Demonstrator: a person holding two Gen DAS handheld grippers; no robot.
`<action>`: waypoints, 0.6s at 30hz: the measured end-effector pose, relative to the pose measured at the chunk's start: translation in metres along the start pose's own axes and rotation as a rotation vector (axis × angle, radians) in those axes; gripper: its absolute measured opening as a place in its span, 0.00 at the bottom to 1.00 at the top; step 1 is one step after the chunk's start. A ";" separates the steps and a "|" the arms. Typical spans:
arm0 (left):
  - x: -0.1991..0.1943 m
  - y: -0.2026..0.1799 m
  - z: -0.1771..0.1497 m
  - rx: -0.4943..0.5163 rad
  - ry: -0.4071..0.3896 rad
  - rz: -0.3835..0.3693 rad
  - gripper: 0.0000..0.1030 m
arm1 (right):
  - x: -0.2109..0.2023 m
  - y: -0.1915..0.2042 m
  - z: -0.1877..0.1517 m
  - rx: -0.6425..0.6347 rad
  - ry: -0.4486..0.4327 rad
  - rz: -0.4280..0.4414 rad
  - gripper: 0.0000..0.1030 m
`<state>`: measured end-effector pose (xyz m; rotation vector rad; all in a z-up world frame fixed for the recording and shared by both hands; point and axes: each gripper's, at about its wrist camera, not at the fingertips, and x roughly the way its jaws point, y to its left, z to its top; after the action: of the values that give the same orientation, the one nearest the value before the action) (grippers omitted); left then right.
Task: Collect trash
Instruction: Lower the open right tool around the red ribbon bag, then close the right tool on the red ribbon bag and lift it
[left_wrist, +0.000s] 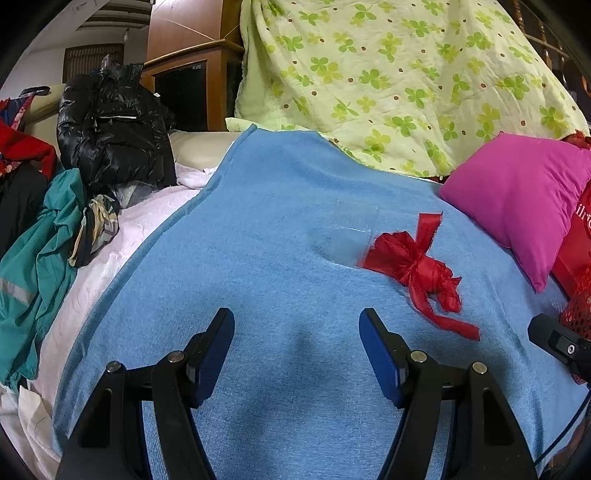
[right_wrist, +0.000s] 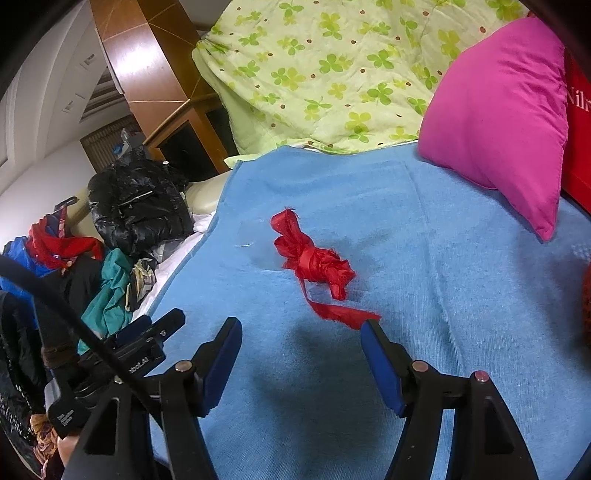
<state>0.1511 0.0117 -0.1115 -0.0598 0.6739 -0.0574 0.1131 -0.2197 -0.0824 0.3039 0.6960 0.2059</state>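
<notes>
**Red ribbon scrap on a blue blanket**

A knotted red ribbon scrap (right_wrist: 314, 264) lies mid-blanket (right_wrist: 424, 295), beside a clear plastic piece (left_wrist: 351, 236) on its left. Right gripper (right_wrist: 301, 330) spread, empty, its right fingertip just at the ribbon's near tail. Left gripper (left_wrist: 295, 321) spread, empty, nearer. Pink pillow (left_wrist: 517, 199) far right.

A home bedroom: blue blanket (left_wrist: 277, 240), floral quilt (left_wrist: 388, 74), strewn clothes (left_wrist: 37, 251).

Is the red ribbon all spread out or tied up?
Tied up. The red ribbon is bunched and wrapped round its middle, with one loose tail trailing on the blue blanket.
</notes>
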 end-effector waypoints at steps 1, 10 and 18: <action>0.000 0.000 0.000 -0.001 0.001 0.001 0.69 | 0.002 0.000 0.002 0.001 0.004 -0.003 0.69; 0.014 0.005 0.002 -0.021 0.048 0.012 0.69 | 0.034 -0.003 0.023 -0.002 0.040 -0.001 0.69; 0.022 0.007 -0.002 -0.030 0.092 0.012 0.69 | 0.087 0.006 0.051 -0.125 0.082 -0.017 0.69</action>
<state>0.1671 0.0167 -0.1266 -0.0823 0.7668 -0.0385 0.2110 -0.1995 -0.0952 0.1705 0.7631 0.2453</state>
